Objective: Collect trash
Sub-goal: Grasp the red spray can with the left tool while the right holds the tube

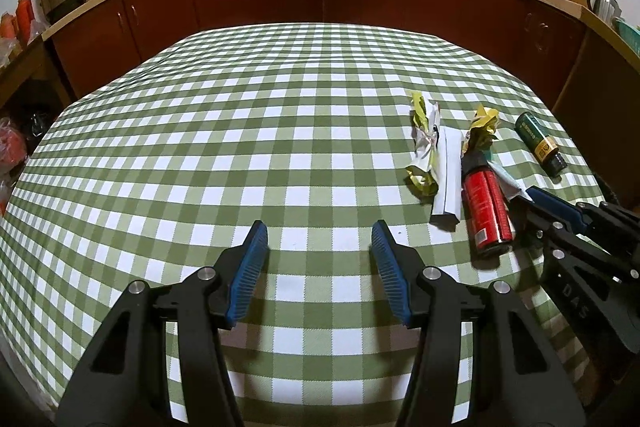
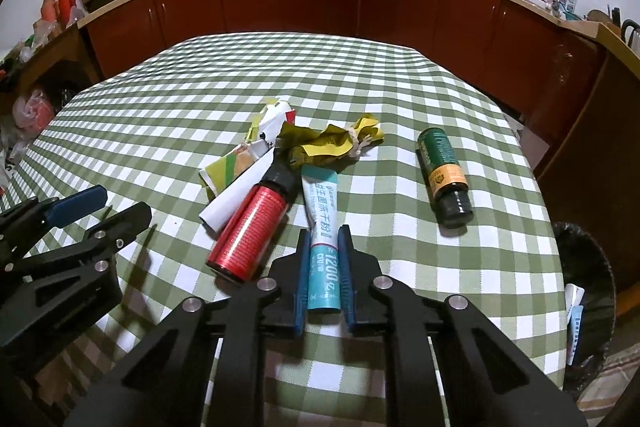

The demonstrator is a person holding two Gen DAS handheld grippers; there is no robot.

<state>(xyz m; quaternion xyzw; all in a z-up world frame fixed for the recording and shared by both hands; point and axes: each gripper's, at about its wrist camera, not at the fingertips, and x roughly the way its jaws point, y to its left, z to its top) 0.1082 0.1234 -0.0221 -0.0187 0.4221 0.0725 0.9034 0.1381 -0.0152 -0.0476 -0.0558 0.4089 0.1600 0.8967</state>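
my right hand-held gripper [image 2: 324, 231] is clamped on the teal sachet [image 2: 323, 247] above the table [image 2: 160, 115]; the red can [image 2: 250, 231] lies just left of it, the green bottle [image 2: 444, 177] farther right; my left hand-held gripper [image 1: 320, 227] is spread wide, holding nothing.

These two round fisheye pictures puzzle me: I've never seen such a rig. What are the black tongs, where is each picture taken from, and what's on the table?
No robot: a person holds one pair of tongs in each hand, a camera on each looking along its fingers. The left tongs are open over the checked tablecloth, holding nothing. The right tongs are shut on a teal tube. Beside it lie a red can, crumpled wrappers and a green bottle. A black-lined bin stands at the table's right edge.
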